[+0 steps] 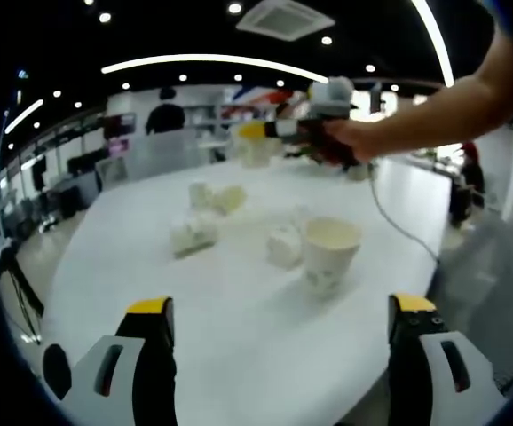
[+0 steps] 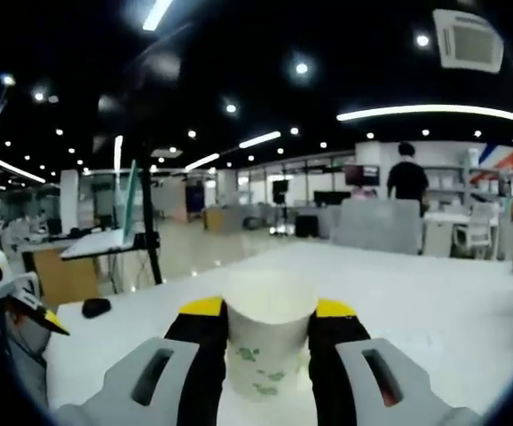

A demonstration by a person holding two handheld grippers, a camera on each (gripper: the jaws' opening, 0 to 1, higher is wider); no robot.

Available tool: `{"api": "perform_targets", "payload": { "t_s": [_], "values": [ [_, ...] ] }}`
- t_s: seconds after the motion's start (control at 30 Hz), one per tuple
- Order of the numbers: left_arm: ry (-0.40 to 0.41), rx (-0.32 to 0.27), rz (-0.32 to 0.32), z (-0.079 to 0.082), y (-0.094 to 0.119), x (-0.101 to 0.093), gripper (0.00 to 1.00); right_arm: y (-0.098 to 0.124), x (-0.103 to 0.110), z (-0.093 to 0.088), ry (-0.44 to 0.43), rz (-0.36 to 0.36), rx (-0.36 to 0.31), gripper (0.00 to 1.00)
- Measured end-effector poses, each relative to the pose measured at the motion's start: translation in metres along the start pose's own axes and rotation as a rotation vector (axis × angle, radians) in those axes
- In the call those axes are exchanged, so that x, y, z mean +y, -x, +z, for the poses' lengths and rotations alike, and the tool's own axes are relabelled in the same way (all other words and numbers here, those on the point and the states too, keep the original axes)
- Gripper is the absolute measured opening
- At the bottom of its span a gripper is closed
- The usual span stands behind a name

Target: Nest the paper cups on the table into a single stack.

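Cup [image 2: 268, 342] sits upright, clamped between the right hand-held gripper's [image 2: 268, 330] jaws. Left hand-held gripper [image 1: 281, 315] hangs released over the desk [image 1: 239, 346]; another cup [image 1: 329, 253] stands just ahead, crumpled cups [image 1: 194, 232] beyond.

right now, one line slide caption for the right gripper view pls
Right gripper shut on an upright paper cup, held above the white table in an open office.

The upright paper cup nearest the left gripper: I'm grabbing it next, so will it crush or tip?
The upright paper cup looks thin-walled and empty, so probably light and easily crushed by a hard squeeze. It narrows toward its base, so a sideways nudge would likely tip it.
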State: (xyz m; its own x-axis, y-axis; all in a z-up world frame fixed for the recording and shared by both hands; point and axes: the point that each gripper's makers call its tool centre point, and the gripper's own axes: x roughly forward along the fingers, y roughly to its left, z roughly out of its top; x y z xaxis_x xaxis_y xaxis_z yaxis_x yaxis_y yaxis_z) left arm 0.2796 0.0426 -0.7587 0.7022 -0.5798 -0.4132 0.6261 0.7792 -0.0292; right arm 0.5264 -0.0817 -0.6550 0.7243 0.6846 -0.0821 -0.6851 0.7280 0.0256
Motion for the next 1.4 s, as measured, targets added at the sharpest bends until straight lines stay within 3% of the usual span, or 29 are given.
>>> {"api": "perform_targets", "payload": {
  "t_s": [0.9,1.4],
  "values": [
    [-0.031,0.011,-0.011,0.001,-0.002,-0.002,0.98,0.039,0.035,0.008,0.003,0.067,-0.022,0.33],
    [-0.034,0.012,-0.023,0.002,-0.003,-0.004,0.98,0.054,0.055,0.001,-0.016,0.074,-0.027,0.33]
  ]
}}
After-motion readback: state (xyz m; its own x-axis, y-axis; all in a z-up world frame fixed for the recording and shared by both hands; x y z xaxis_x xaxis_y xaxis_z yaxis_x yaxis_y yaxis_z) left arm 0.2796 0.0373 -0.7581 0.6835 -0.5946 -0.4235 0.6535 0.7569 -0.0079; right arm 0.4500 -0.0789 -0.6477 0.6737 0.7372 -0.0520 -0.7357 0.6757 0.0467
